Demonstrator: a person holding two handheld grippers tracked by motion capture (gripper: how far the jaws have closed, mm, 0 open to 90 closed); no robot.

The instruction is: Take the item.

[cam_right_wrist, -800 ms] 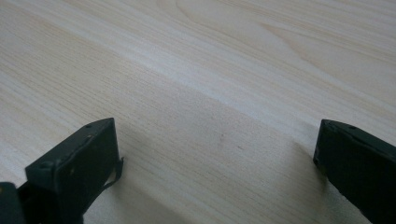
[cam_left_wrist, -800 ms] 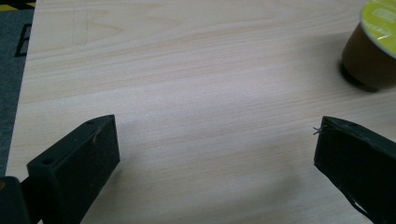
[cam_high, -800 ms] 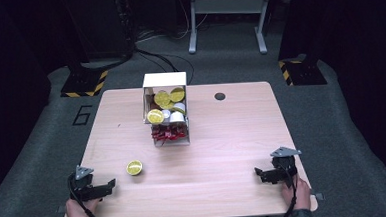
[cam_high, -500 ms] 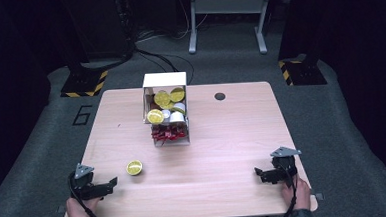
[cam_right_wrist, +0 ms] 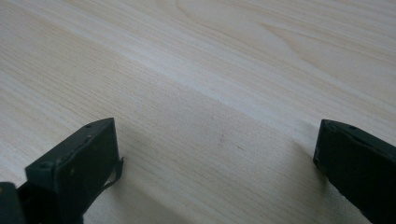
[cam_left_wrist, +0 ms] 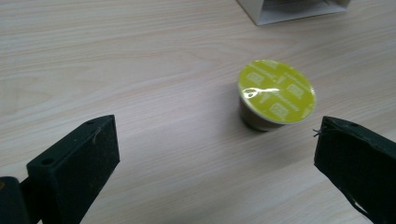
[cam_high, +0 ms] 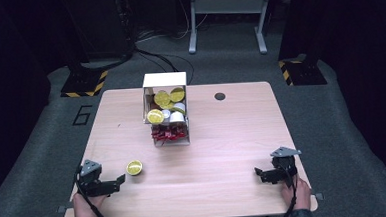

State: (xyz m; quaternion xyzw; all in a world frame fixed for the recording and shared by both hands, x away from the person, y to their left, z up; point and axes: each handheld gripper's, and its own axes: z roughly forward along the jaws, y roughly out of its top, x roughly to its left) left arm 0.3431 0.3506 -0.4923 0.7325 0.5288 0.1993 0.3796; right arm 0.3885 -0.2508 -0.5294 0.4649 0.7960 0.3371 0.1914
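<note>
left gripper (cam_high: 118,181) sits low at the near-left of the light wooden table (cam_high: 232,136), jaws spread wide, nothing between them yet. the small round coffee capsule w/ yellow-green foil lid (cam_left_wrist: 275,93) stands lid-up just ahead of the jaws, a bit right of centre in the left gripper view, so looks lined up for a grab. white open-front box rack of capsules (cam_high: 166,110) is well apart, mid-table, prob where it goes. right gripper (cam_high: 258,173) rests near-right over bare wood, jaws spread, empty, parked out of the way.
</note>
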